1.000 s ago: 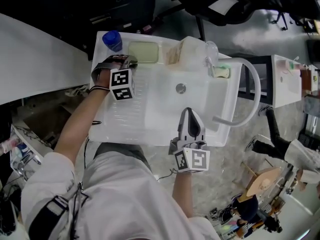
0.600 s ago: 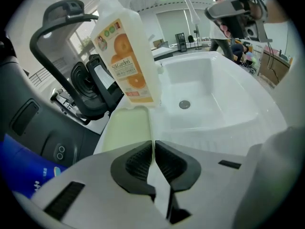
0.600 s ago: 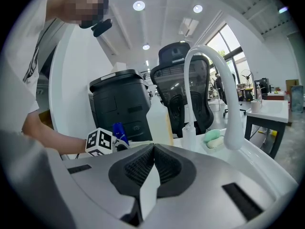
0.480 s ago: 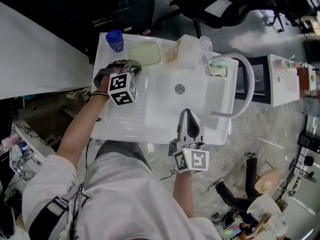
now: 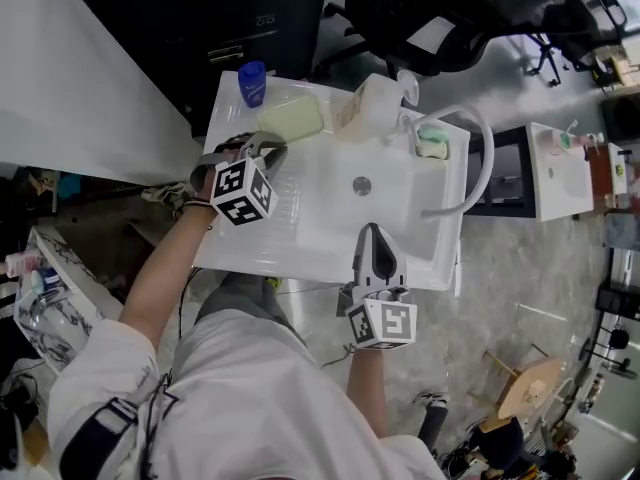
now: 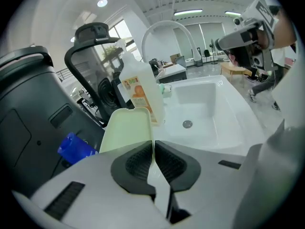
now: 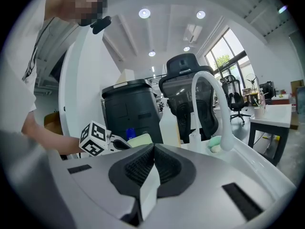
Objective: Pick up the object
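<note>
One green block (image 5: 290,118) lengthwise toward bottle (image 5: 368,106)

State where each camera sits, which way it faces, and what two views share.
Head view: on the person's head, looking down at the sink; both arms, left gripper and right gripper show.
Left gripper view: on the left gripper, looking along its shut jaws at the pale green dish and faucet.
Right gripper view: on the right gripper, jaws shut, facing across the sink; left arm shows.
Shared: both gripper views show the faucet.
</note>
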